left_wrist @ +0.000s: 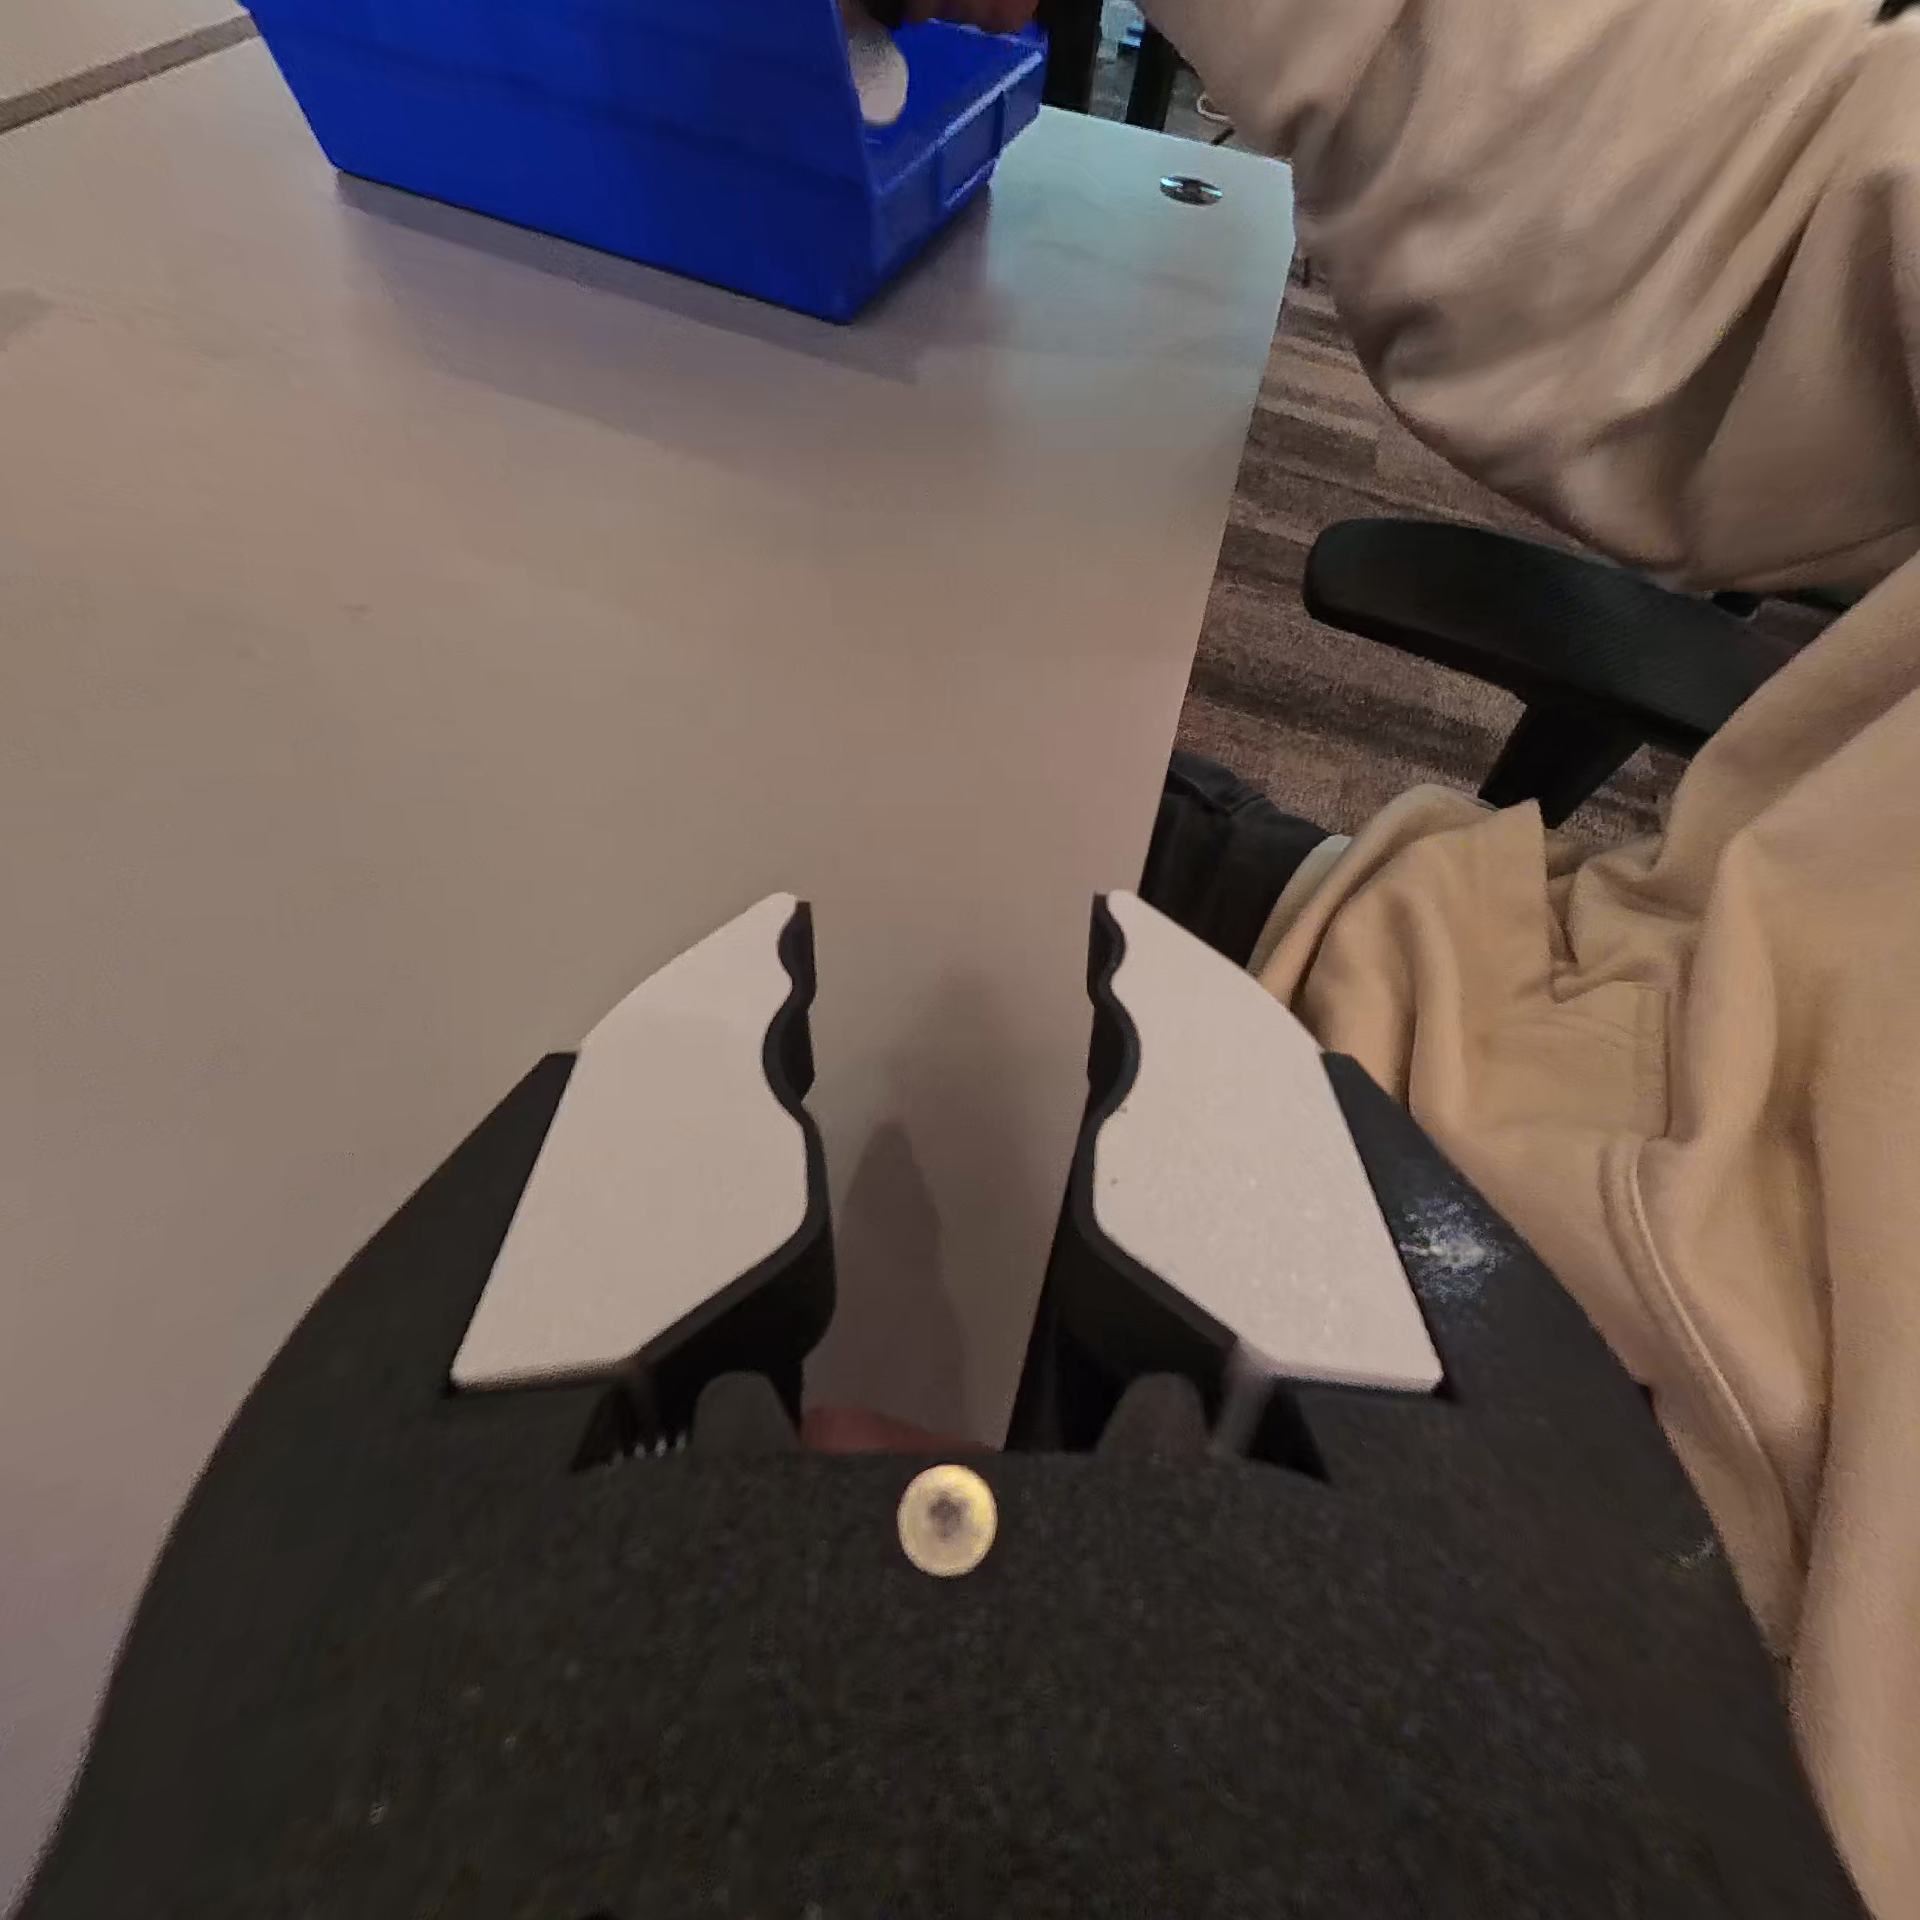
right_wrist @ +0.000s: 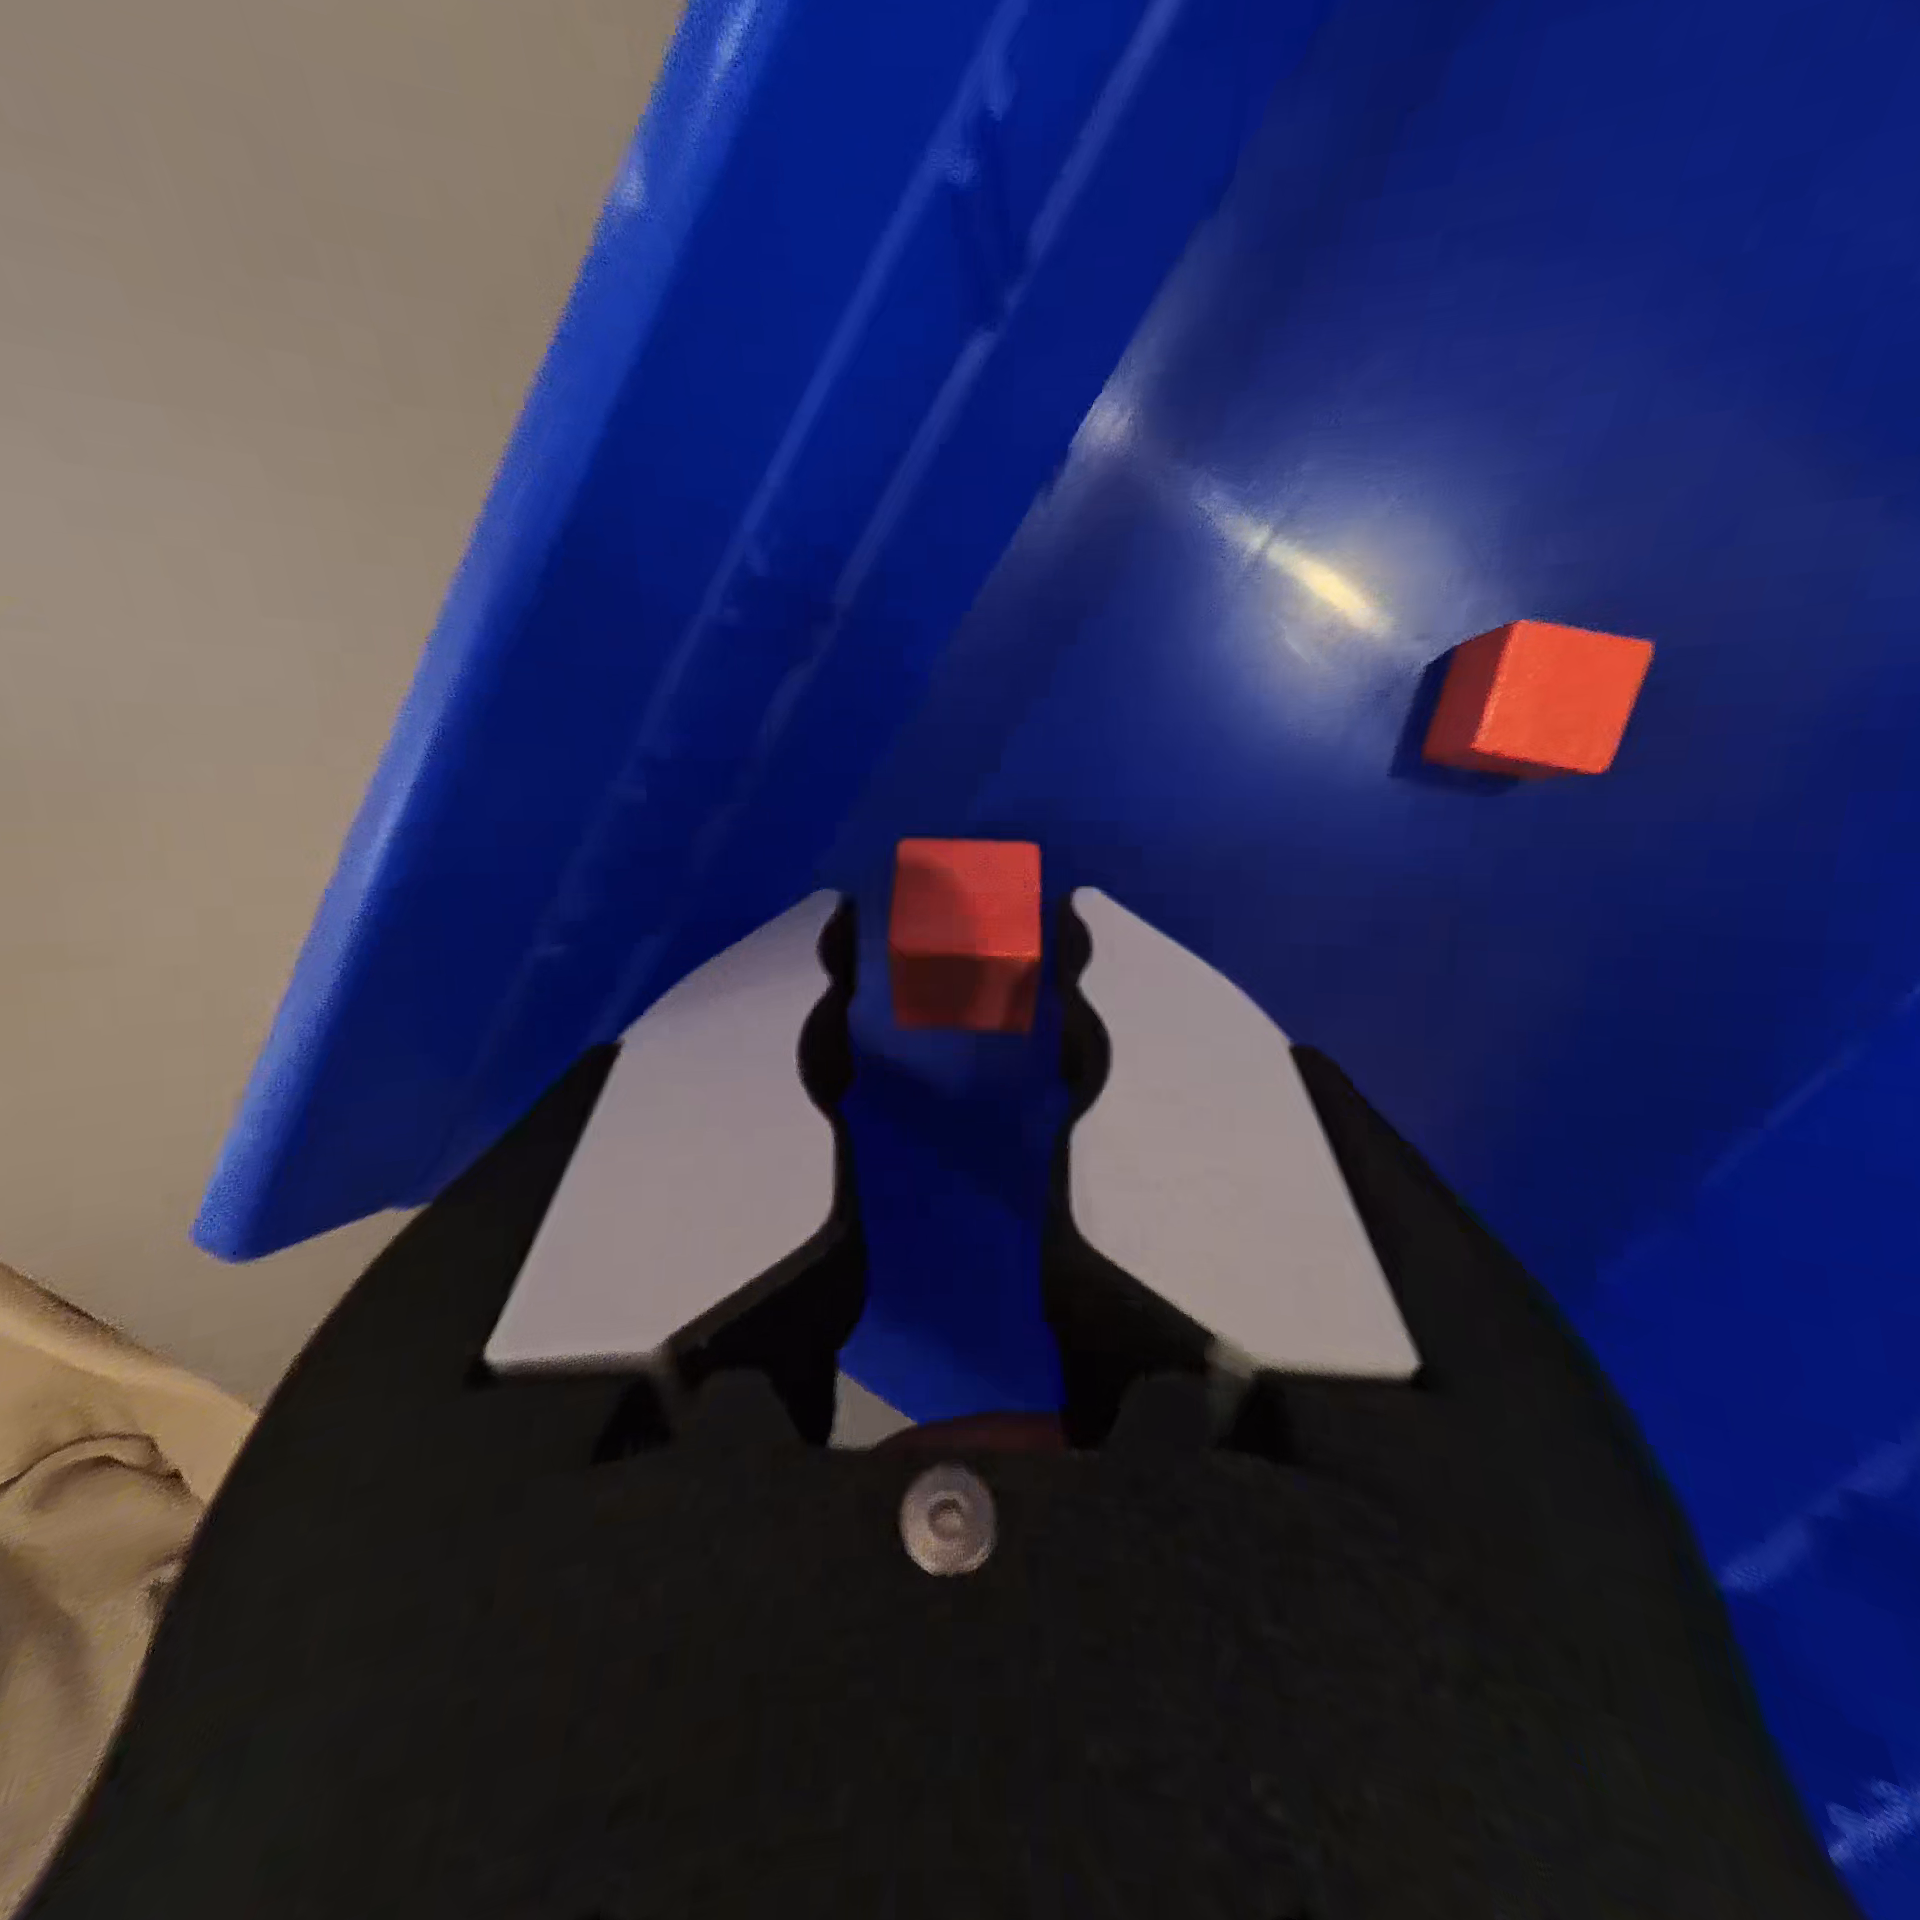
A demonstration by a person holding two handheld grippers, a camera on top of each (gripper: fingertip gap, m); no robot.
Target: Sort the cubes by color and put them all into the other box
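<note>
My right gripper (right_wrist: 958,909) is inside the blue box (right_wrist: 790,582), low over its floor. A red cube (right_wrist: 966,935) sits between its fingertips with a narrow gap on each side, so the jaws are open around it, not pressing it. A second red cube (right_wrist: 1536,698) lies on the box floor, farther in and to the right. My left gripper (left_wrist: 951,920) is open and empty above the bare table (left_wrist: 520,623), near its right edge. The blue box (left_wrist: 665,156) also shows at the far end of the table in the left wrist view.
A person in a beige hooded top (left_wrist: 1558,312) sits at the table's right side, with a black chair armrest (left_wrist: 1538,634) beside them. A small metal disc (left_wrist: 1191,188) is set in the table near the box. Beige cloth (right_wrist: 94,1507) shows at the lower left.
</note>
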